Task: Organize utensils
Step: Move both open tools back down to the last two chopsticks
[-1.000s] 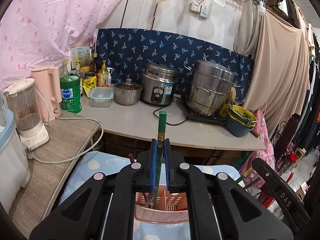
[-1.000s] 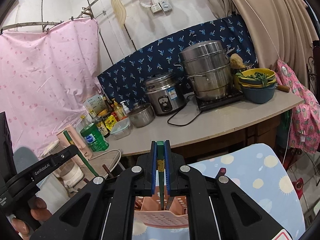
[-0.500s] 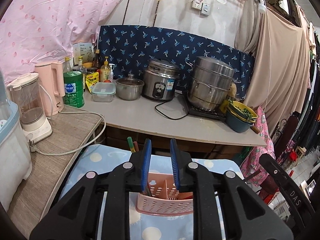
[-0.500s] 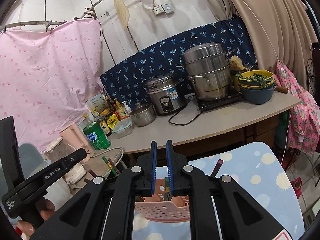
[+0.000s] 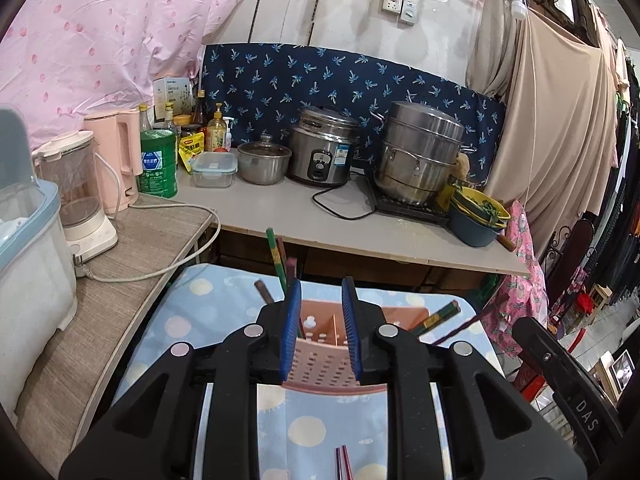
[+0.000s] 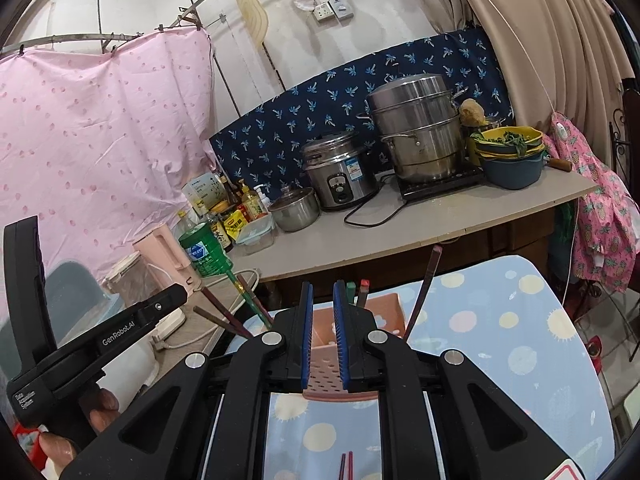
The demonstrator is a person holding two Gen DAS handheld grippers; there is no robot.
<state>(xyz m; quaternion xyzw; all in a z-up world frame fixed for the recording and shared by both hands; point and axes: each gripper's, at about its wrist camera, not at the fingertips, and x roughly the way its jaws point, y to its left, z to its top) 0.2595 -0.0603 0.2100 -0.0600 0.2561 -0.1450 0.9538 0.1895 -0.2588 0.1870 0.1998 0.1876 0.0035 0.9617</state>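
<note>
A pink slotted utensil basket (image 5: 325,354) (image 6: 325,372) stands on the blue dotted tablecloth (image 5: 192,324) (image 6: 500,320), just beyond both grippers. Several chopsticks lean out of it: a green one (image 5: 273,250) (image 6: 244,293), and dark red ones (image 5: 438,316) (image 6: 425,284). My left gripper (image 5: 321,284) is open by a narrow gap with nothing between its blue pads. My right gripper (image 6: 322,285) is also slightly open and holds nothing. A loose pair of red chopsticks (image 5: 343,462) (image 6: 346,465) lies on the cloth under the grippers. A hand (image 6: 98,412) holds the left tool's black body (image 6: 120,330).
Behind the table runs a counter (image 5: 280,216) with a rice cooker (image 5: 322,152), a steel steamer pot (image 5: 420,152), a small lidded pot (image 5: 264,162), stacked bowls (image 5: 476,216), bottles and a green can (image 5: 158,162). A pink kettle (image 5: 114,156), a blender (image 5: 76,196) and a white tub (image 5: 28,264) stand left.
Each gripper was shut on a green chopstick above the basket. Both have opened, the chopsticks now stand in the basket, and both grippers have drawn back from it.
</note>
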